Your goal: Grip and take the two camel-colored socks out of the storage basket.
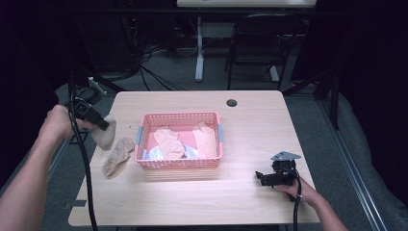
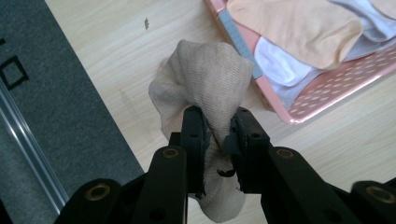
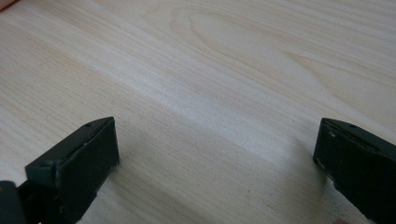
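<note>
Beige sock (image 2: 205, 79) pinched between left claw (image 2: 218, 135) jaws, hanging above table (image 2: 116, 56)

basket (image 1: 179, 163) mid-table (image 1: 250, 120) with socks (image 1: 169, 142) inside, loose sock (image 1: 117, 156) lying left of it

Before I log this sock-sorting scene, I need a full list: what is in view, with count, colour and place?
held sock: one, beige, clamped in the left gripper left of the basket
loose sock: one, beige, lying on the table left of the basket
basket: one, pink, mid-table, grey handles on its short sides
peach socks: two, inside the basket
white cloth: one, under the peach socks; its kind is unclear
table: one, light wood, with a dark round hole at its far edge
chair: one, black, beyond the table
left gripper: black, shut on the held sock
right gripper: black, jaws open, resting near the table's front right
</note>
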Available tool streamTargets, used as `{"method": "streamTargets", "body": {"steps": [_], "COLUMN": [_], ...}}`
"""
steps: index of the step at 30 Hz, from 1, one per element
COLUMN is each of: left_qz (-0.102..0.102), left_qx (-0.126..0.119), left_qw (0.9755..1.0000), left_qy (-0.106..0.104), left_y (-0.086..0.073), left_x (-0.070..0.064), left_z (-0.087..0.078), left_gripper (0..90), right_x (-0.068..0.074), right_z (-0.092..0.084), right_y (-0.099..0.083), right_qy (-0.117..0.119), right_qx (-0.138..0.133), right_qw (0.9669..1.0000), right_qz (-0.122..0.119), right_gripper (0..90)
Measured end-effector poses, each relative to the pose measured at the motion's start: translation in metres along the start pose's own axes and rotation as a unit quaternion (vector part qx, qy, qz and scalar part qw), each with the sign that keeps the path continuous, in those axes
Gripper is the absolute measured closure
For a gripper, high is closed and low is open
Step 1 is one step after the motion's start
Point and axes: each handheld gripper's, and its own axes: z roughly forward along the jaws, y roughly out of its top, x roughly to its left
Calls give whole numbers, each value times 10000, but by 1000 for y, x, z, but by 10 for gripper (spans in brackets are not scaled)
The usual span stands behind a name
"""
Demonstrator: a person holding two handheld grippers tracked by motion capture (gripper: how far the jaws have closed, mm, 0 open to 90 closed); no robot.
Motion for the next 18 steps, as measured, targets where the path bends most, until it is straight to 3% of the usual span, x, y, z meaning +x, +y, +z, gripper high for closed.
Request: {"method": "streamTargets", "body": {"steps": [11,18], "left_qz": [-230,-372], "left_qx": [190,334], "left_qw": [9994,9983], "left_qy": [-161,-302], "left_y": [-15,-23], "left_x": [12,17], "left_z": [37,72], "left_gripper": [759,758], "right_x": [0,0], "right_z": [0,0], "right_y": [0,0], "right_qy": [7,7], "right_qx": [-16,-21], "right_qw": [10000,10000], "right_qz": [19,15], "right_gripper": [0,0]}}
